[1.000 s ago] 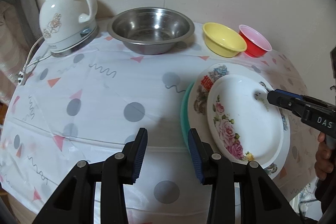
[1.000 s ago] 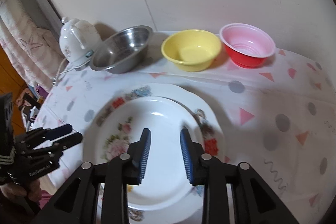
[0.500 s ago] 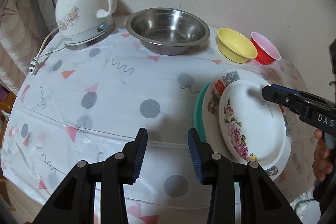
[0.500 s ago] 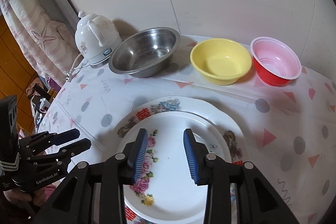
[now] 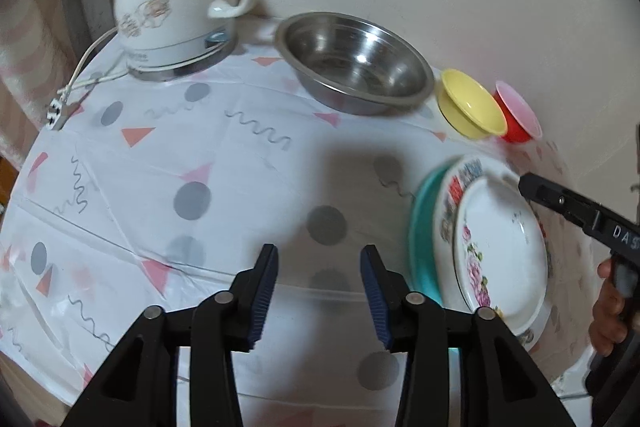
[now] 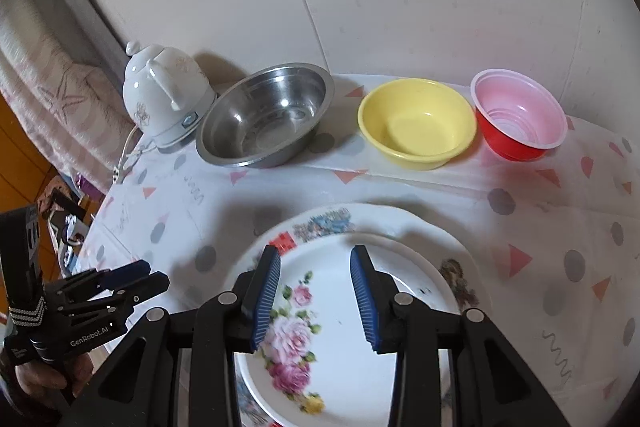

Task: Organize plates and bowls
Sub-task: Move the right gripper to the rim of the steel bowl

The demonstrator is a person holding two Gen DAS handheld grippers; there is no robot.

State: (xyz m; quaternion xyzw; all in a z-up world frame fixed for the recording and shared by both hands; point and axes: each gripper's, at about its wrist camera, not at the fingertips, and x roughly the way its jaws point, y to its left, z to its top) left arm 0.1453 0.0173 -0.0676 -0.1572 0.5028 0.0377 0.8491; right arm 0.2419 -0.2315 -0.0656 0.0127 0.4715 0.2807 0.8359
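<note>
L gripper (image 5: 318,281): jaws opening, empty. R gripper (image 6: 316,291): jaws apart, empty, over rose plate (image 6: 340,327). I risk nudging the plate stack (image 5: 424,243) off the worktop (image 5: 240,167).

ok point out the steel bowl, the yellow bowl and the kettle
steel bowl (image 6: 260,123): right wrist view, inner bottom
yellow bowl (image 6: 420,125): right wrist view, inside floor
kettle (image 5: 160,7): left wrist view, front of the white body

the teal plate (image 5: 420,251), right of the fingers, is mostly hidden under two stacked plates.
</note>
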